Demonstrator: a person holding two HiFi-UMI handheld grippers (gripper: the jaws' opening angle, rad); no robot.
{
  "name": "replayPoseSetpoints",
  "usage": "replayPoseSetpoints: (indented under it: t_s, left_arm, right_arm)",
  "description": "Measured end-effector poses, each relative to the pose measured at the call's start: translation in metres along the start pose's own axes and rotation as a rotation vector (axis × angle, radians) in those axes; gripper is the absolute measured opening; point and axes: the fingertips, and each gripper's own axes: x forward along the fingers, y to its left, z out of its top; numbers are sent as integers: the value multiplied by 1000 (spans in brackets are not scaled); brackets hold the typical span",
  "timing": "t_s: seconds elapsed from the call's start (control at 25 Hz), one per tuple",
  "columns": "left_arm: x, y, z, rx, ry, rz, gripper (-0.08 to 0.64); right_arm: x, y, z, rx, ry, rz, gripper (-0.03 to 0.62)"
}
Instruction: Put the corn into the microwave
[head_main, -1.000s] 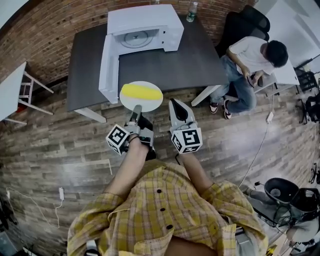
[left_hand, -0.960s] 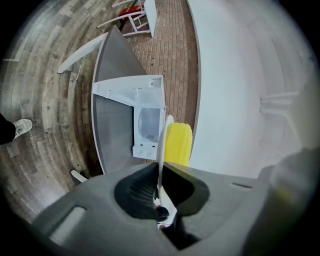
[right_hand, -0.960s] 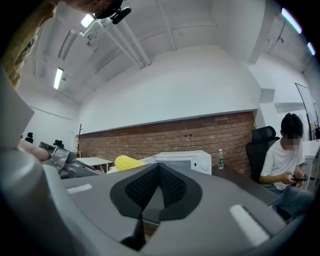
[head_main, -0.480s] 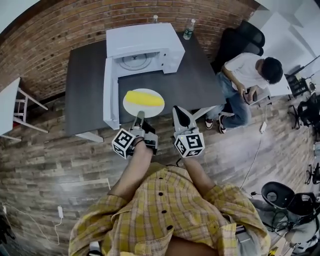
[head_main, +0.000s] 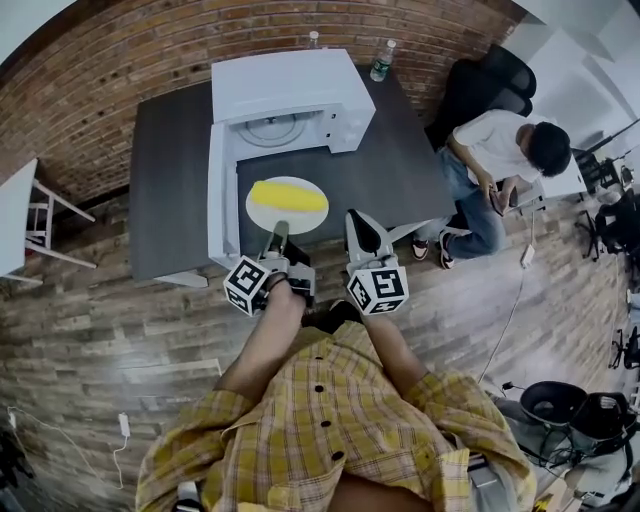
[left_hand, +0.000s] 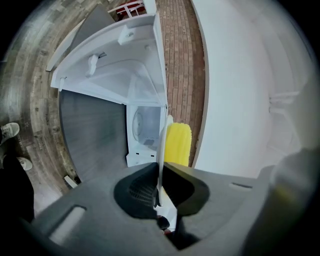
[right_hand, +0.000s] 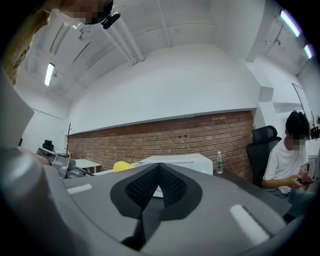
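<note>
A yellow corn cob (head_main: 287, 196) lies on a white plate (head_main: 262, 212). My left gripper (head_main: 279, 232) is shut on the plate's near rim and holds it level above the dark table (head_main: 400, 150). The left gripper view has the plate (left_hand: 161, 150) edge-on between the pads, with the corn (left_hand: 178, 144) beside it. Ahead stands the white microwave (head_main: 285, 85); its door (head_main: 220, 190) is swung open to the left and the turntable (head_main: 270, 125) shows inside. To the right of the plate my right gripper (head_main: 360, 228) is shut and empty.
A person (head_main: 500, 150) sits at the table's right end in front of a black office chair (head_main: 480, 70). Two bottles (head_main: 381, 60) stand behind the microwave. A white side table (head_main: 15, 210) is at the left, and a brick wall (head_main: 120, 60) runs behind.
Both grippers have moved forward toward the microwave. The plate with the corn now hangs over the table in front of the open oven instead of at the table's near edge.
</note>
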Motion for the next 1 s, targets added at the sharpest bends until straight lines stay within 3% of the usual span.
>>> replayPoseSetpoints:
  t_s: [0.72, 1.0]
  left_arm:
    - [76, 10, 19, -56, -86, -2, 23]
    - [107, 23, 26, -25, -120, 33, 25]
  right_arm:
    - [83, -44, -27, 24, 54, 84, -5]
    - [115, -64, -40, 41, 75, 127, -5]
